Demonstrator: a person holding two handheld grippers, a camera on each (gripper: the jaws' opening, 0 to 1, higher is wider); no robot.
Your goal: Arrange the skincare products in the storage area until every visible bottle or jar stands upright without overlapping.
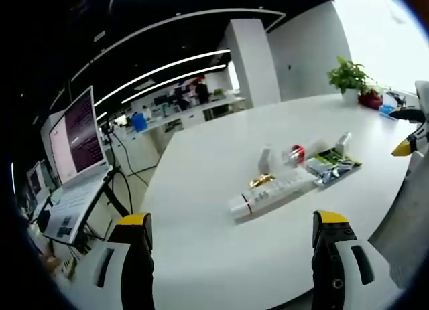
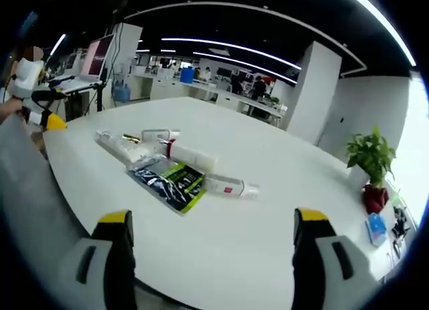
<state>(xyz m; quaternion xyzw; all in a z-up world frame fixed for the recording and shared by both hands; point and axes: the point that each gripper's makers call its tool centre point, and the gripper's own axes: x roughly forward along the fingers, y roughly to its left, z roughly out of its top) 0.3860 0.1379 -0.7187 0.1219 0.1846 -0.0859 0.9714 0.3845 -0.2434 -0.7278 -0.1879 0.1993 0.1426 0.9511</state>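
1. Left gripper (image 1: 231,246) hangs above the near edge of a round white table (image 1: 201,189), its yellow-tipped jaws set wide with nothing between them
2. Right gripper (image 2: 209,246) hovers over the opposite rim of the table (image 2: 281,209), jaws likewise spread wide and holding nothing
3. The skincare items sit in a loose cluster near the middle of the table, well apart from both grippers
4. In the left gripper view, a long white tube (image 1: 271,191) lies flat on its side, nearest the camera, with a small gold-coloured item (image 1: 261,181) touching its far side
5. Behind it a small white bottle (image 1: 265,159) stands upright; beside that a clear bottle with a red band (image 1: 295,154) lies tilted over
6. A green-and-black sachet (image 1: 333,165) lies flat at the cluster's right end, with another small white bottle (image 1: 343,142) upright just behind it
7. In the right gripper view, the sachet (image 2: 171,181) lies nearest the camera, the red-banded bottle (image 2: 188,155) and a clear tube (image 2: 231,187) lying flat just beside it
8. A potted plant (image 1: 348,77) stands at the table's far edge; a laptop (image 1: 77,156) on a stand sits off the table's left side
9. The other gripper (image 1: 410,144) enters the left gripper view from the right; whether its jaws are open cannot be told there
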